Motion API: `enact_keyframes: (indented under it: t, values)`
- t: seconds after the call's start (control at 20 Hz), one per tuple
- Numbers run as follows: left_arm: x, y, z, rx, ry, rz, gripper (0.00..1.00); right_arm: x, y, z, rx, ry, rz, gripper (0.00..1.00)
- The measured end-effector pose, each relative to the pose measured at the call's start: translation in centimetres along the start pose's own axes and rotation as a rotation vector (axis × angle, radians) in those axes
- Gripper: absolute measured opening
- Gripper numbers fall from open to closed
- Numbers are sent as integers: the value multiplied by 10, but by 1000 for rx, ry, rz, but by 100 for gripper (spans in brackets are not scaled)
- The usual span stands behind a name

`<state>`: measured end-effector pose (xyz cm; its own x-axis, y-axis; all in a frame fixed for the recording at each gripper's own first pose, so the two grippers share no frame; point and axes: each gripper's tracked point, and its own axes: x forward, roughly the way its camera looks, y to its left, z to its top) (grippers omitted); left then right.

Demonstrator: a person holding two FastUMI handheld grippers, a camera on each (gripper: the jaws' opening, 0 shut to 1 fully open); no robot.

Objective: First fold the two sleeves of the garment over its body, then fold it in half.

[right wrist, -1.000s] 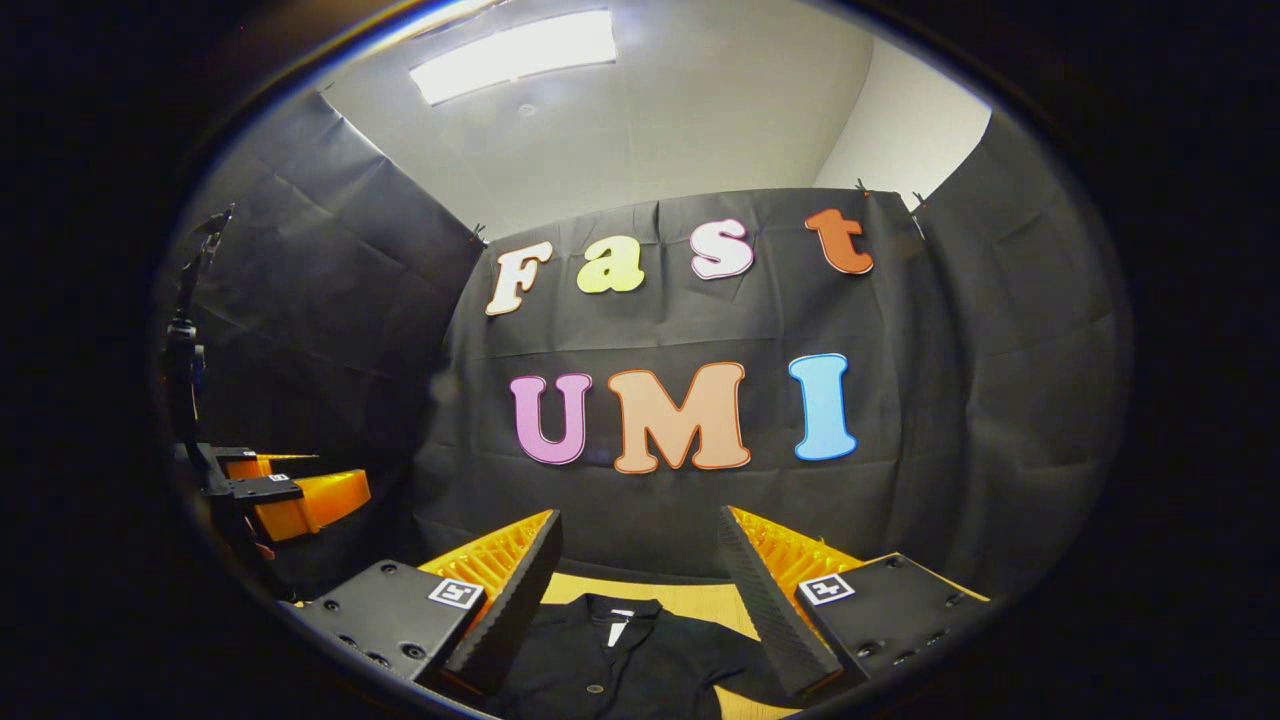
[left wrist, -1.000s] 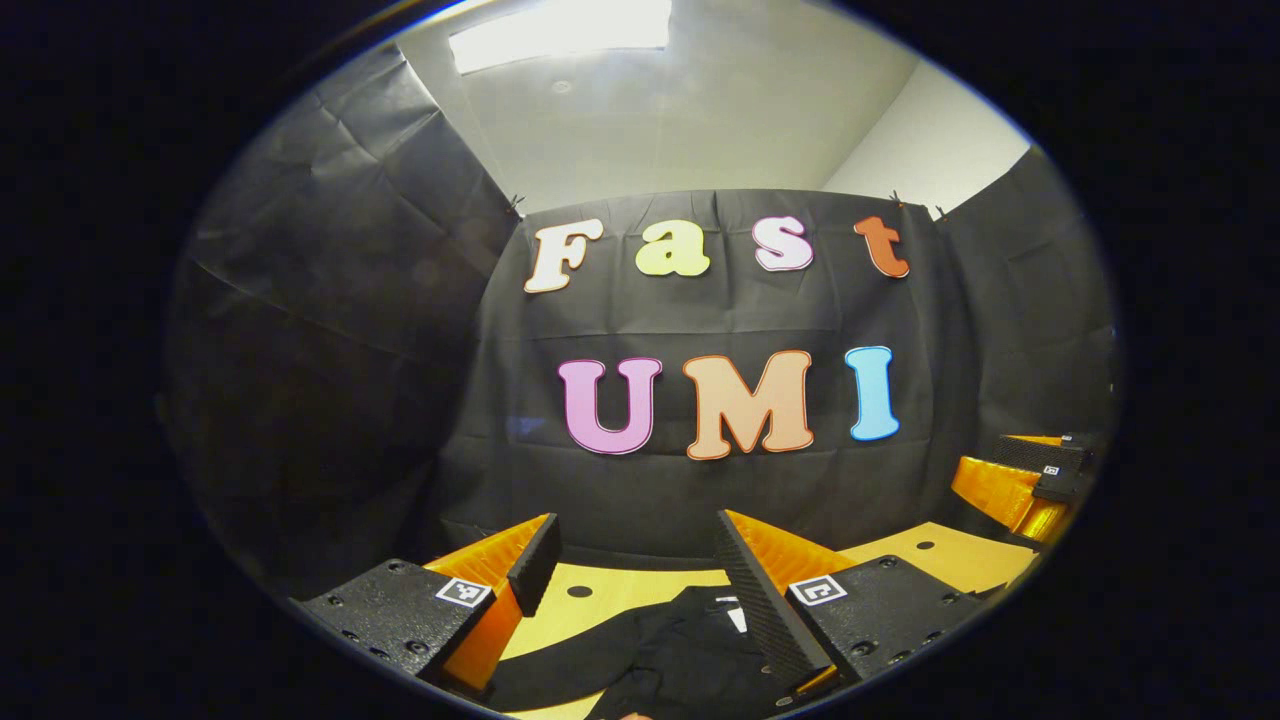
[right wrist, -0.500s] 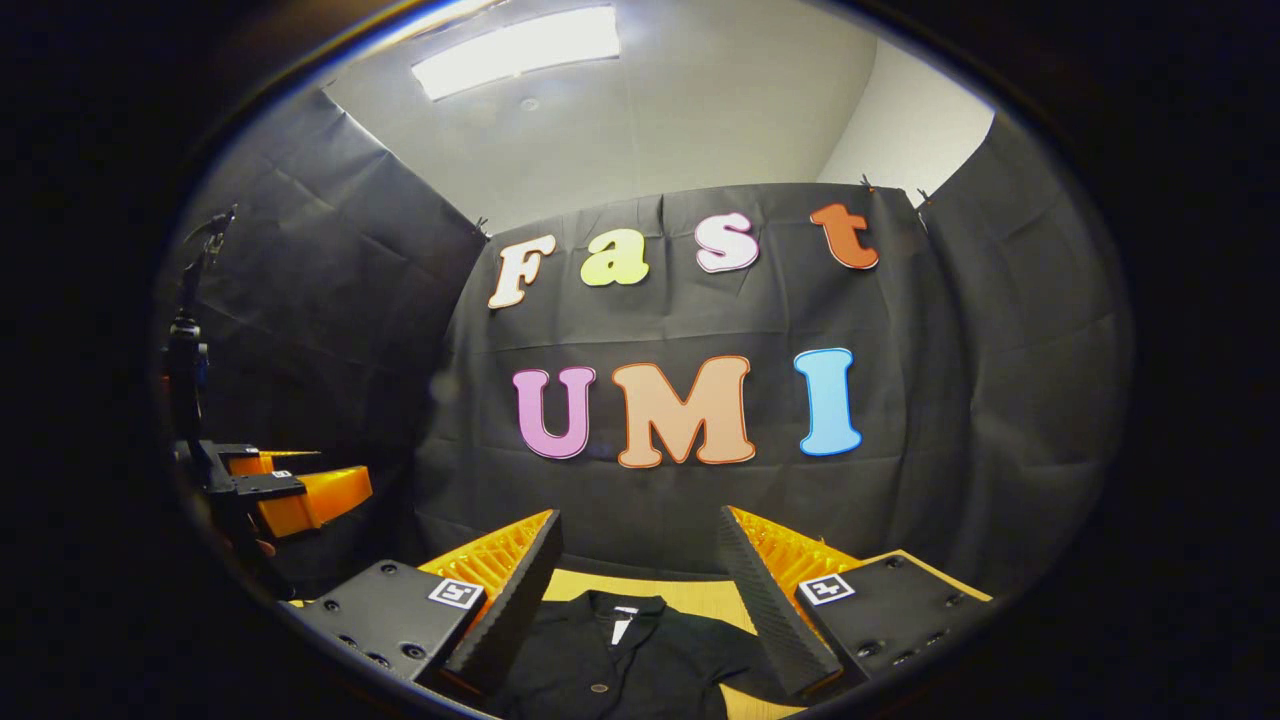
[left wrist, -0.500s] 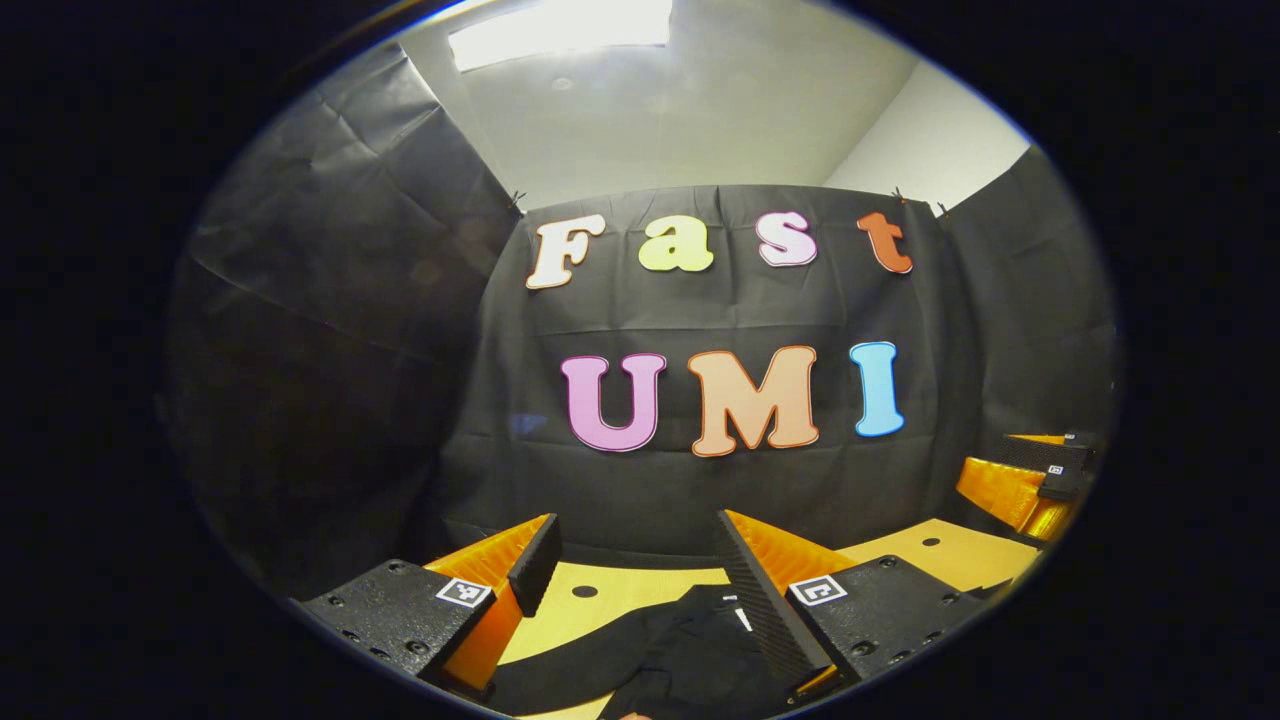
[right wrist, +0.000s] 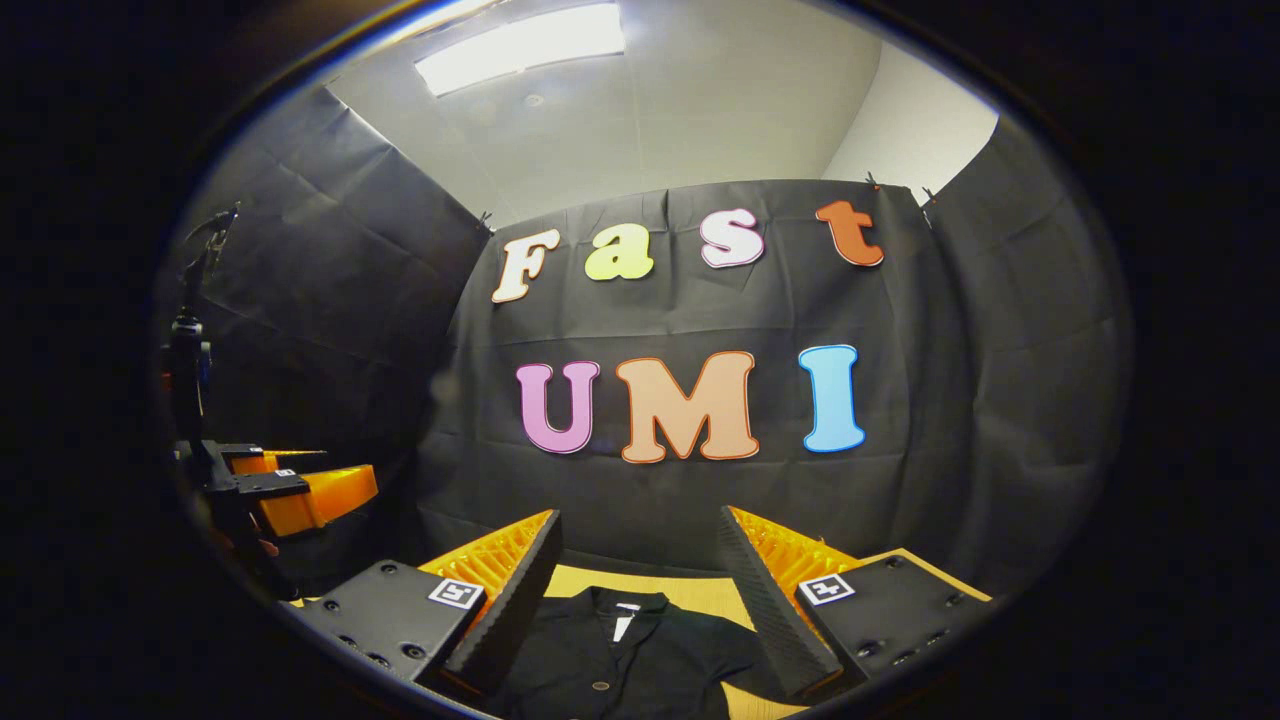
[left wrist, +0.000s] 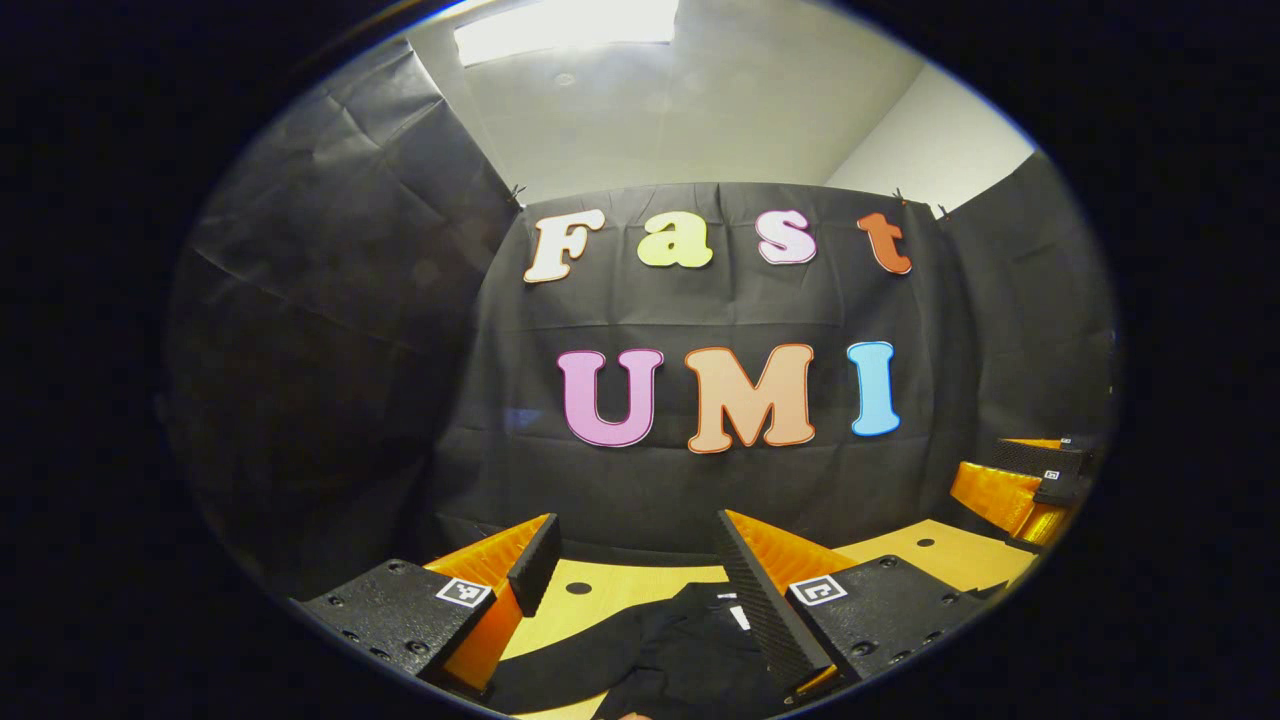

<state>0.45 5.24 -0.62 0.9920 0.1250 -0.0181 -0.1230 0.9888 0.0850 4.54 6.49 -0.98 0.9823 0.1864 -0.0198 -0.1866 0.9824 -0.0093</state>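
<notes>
Garment [right wrist: 640, 665] lies flat on the table [right wrist: 705, 600], below and between the fingers of your right gripper [right wrist: 640, 560], collar toward the far side; under your left gripper [left wrist: 640, 555] it sits closer to the right-hand finger [left wrist: 765, 610]. Both pairs of fingers are spread wide and hold nothing. I think no sleeve is folded yet. If you come down too near the collar, you may pinch the body cloth together with a sleeve, and the whole shirt would drag and wrinkle.
</notes>
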Motion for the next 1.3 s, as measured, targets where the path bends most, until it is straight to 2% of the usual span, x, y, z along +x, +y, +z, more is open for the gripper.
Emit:
enact_keyframes:
  t: [0.35, 0.75, 1.1, 1.3]
  values:
    - [3, -5, -1, -2, 4, 7, 92, 4, -19, -4, -13, 31, -2, 98]
    - [6, -22, -3, -2, 10, 13, 92, 17, -97, -17, -54, 85, -93, 98]
    - [10, -39, -9, 14, 29, 14, 92, 17, -179, -58, -144, 198, -197, 99]
    - [13, -56, -13, 26, 39, 1, 92, 11, -209, -99, -172, 305, -220, 100]
